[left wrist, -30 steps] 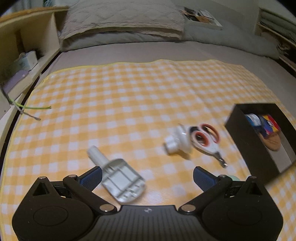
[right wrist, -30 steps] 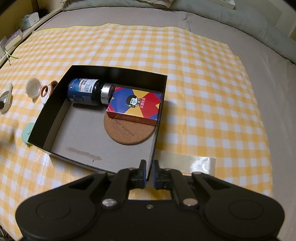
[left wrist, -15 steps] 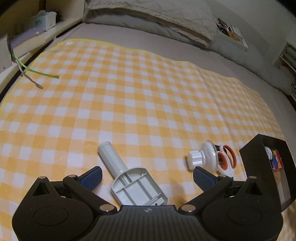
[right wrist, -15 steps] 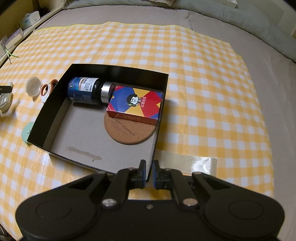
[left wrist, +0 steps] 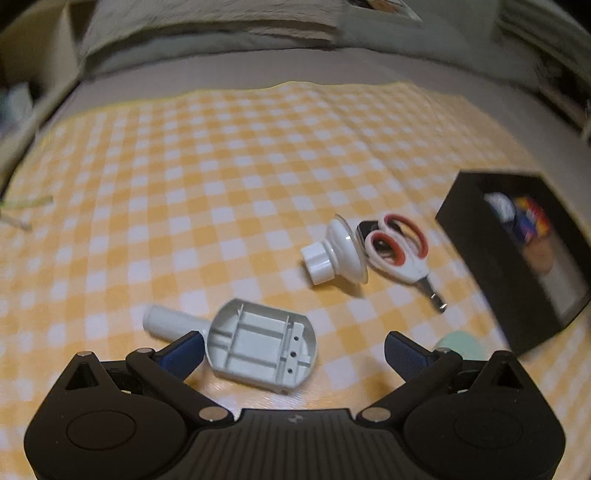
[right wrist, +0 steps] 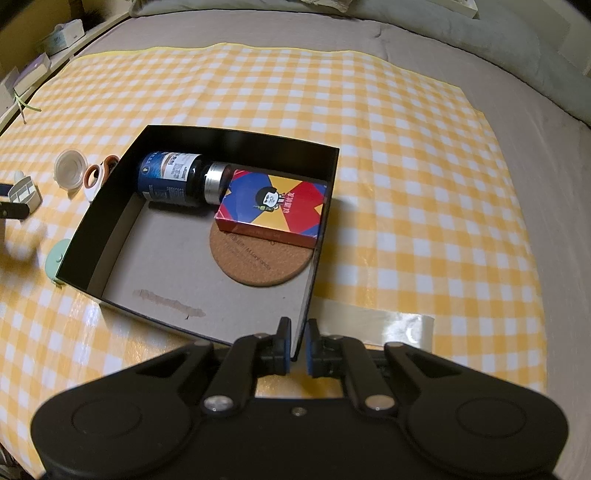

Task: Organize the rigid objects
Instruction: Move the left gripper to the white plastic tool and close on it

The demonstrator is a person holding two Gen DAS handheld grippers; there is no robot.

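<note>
My left gripper [left wrist: 293, 350] is open just above a grey plastic scoop-shaped part [left wrist: 258, 345] that lies on the yellow checked cloth, its head between the fingers and untouched. Beyond it lie a white suction-cup knob [left wrist: 334, 254] and red-and-white scissors [left wrist: 400, 251]. My right gripper [right wrist: 297, 349] is shut on the near corner of the black box [right wrist: 92, 218]. The box holds a dark bottle [right wrist: 173, 179], a colourful card box [right wrist: 273, 206] and a cork coaster [right wrist: 255, 264].
A mint-green round thing [right wrist: 59, 256] lies against the box's left wall. A strip of clear tape [right wrist: 388, 326] sticks to the cloth right of my right gripper. Pillows [left wrist: 221, 26] and a wooden shelf [left wrist: 22, 92] border the bed.
The left gripper has swung and sunk toward the grey part, whose head now sits between its open fingers. The right gripper and the box have stayed put.
</note>
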